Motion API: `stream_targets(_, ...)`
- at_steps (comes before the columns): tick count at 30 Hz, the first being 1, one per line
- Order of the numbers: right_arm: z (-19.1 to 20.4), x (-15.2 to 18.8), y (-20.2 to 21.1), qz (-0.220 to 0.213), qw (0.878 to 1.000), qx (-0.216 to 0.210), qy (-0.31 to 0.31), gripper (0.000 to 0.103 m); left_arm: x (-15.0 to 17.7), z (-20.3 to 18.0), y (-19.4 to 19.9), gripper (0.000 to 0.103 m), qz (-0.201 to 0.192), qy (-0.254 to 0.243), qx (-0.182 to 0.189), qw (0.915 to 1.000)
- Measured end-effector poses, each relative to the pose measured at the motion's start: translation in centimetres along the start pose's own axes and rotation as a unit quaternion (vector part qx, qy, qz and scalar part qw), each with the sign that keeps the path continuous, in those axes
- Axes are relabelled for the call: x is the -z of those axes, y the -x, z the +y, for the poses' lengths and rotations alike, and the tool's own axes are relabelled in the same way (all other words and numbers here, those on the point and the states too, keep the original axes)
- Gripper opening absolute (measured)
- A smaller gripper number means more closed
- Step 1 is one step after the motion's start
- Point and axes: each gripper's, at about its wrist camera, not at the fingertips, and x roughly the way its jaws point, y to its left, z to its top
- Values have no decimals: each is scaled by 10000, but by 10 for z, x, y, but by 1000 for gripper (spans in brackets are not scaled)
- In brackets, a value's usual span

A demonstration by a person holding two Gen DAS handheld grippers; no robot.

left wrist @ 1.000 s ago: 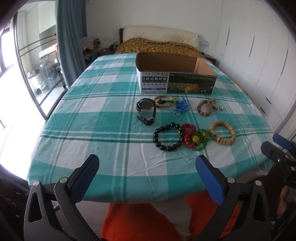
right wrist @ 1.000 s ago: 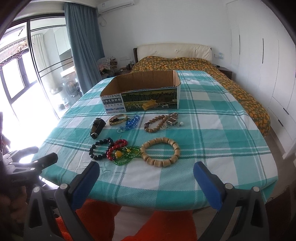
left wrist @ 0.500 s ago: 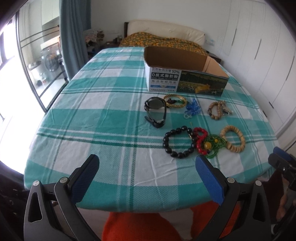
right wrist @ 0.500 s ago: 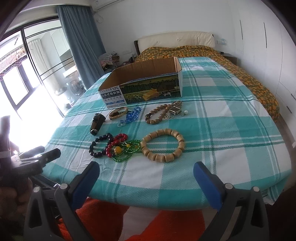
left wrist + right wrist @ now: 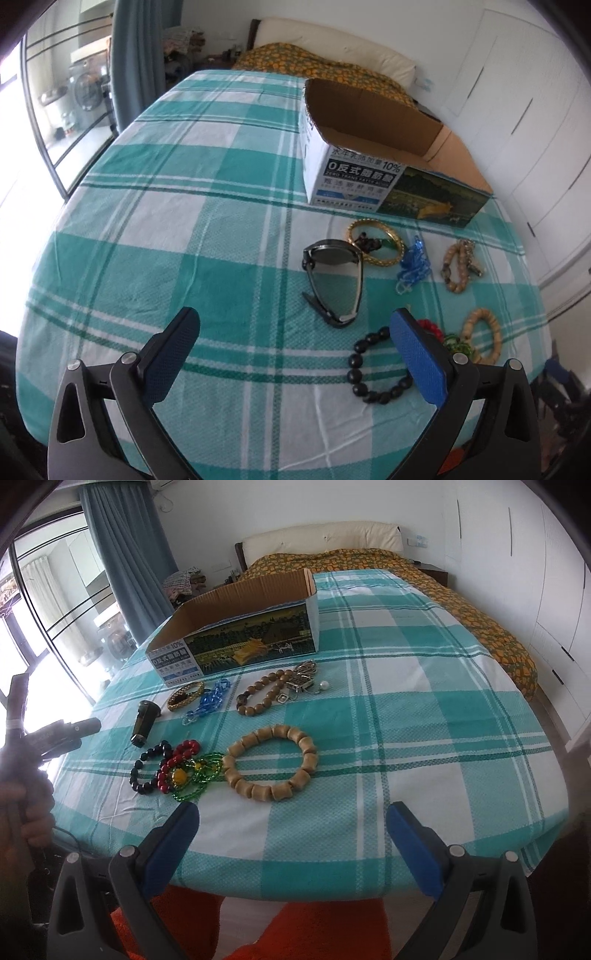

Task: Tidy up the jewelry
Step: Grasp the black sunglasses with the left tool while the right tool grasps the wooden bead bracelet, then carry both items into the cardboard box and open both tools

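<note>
Both grippers, left (image 5: 295, 345) and right (image 5: 293, 829), hover spread and empty at the table's (image 5: 207, 229) near edge. The watch (image 5: 334, 282) lies just ahead of the left one, its strap running away toward the box (image 5: 391, 173), making that hand nearer. Only the right view shows the wooden bracelet (image 5: 271, 762) whole; the left view alone shows the box floor bare.

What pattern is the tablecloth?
Teal-and-white plaid tablecloth, clearest in the right wrist view.

Both grippers are spread wide open with nothing between the fingers. The left gripper (image 5: 295, 354) hangs low and level, the right gripper (image 5: 293, 843) does the same, and a hand (image 5: 22, 812) grips the left one's handle.
</note>
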Motion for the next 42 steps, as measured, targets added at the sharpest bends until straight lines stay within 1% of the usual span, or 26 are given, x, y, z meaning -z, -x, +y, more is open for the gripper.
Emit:
stream_targets(3, -4, 0, 2, -9, 10000, -9, -18, 103, -10, 5, -20, 102, 118, 32, -174, 9998)
stream_targets(6, -8, -9, 3, -171, 9998, -54, 80, 103, -17, 5, -41, 100, 267, -48, -327, 9991)
stream_targets(9, -13, -24, -8, -247, 9994, -28, 245, 103, -21, 0, -57, 94, 375, -231, -459, 9980)
stream_targets(10, -15, -29, -15, -210, 9993, -56, 315, 103, -22, -1, -62, 91, 419, -279, -499, 9975)
stream_targets(11, -15, -34, -26, -56, 9991, -69, 408, 103, -22, -2, -67, 87, 462, -309, -545, 9970)
stream_targets(13, -13, -42, -48, 297, 9982, -133, 513, 90, -21, -4, -76, 81, 579, -349, -627, 9957)
stream_targets(14, -11, -45, -60, 473, 9968, -176, 613, 75, -21, -7, -76, 79, 510, -426, -731, 9951)
stream_targets(15, -9, -47, -75, 674, 9950, -183, 720, 64, -20, -10, -76, 77, 499, -488, -759, 9947)
stream_targets(16, -7, -49, -88, 851, 9928, -146, 826, 60, -19, -13, -75, 72, 484, -542, -749, 9945)
stream_targets(17, -5, -49, -97, 965, 9908, -111, 941, 54, -18, -17, -74, 65, 475, -600, -717, 9945)
stream_targets(18, -1, -49, -105, 1042, 9887, -56, 1077, 47, -17, -21, -72, 60, 464, -669, -689, 9943)
stream_targets(19, 5, -50, -106, 941, 9873, 57, 1278, 35, -16, -25, -70, 49, 452, -746, -652, 9941)
stream_targets(20, 9, -51, -108, 998, 9848, 118, 1419, 24, -15, -28, -69, 35, 452, -822, -589, 9938)
stream_targets(21, 11, -52, -108, 1052, 9837, 79, 1453, 15, -14, -32, -68, 25, 455, -906, -531, 9934)
stream_targets(22, 12, -53, -107, 1120, 9834, 4, 1430, 15, -13, -35, -68, 11, 475, -982, -479, 9929)
stream_targets(24, 15, -58, -99, 1076, 9837, -33, 1441, 15, -15, -38, -67, 10, 530, -1030, -447, 9923)
stream_targets(27, 22, -72, -70, 823, 9864, -206, 1408, 15, -22, -32, -55, 8, 536, -879, -146, 9946)
stream_targets(32, 36, -100, -28, 401, 9857, -239, 1617, 15, -38, -33, -22, 8, 291, -793, 44, 9964)
stream_targets(35, 41, -118, -13, 195, 9852, -207, 1693, 15, -48, -35, -2, 8, 150, -739, 163, 9970)
stream_targets(38, 47, -140, -5, 49, 9853, -274, 1687, 15, -64, -35, 9, 8, 24, -666, 300, 9973)
stream_targets(42, 55, -171, 0, -171, 9847, -363, 1694, 15, -96, -39, 16, 8, -112, -601, 450, 9971)
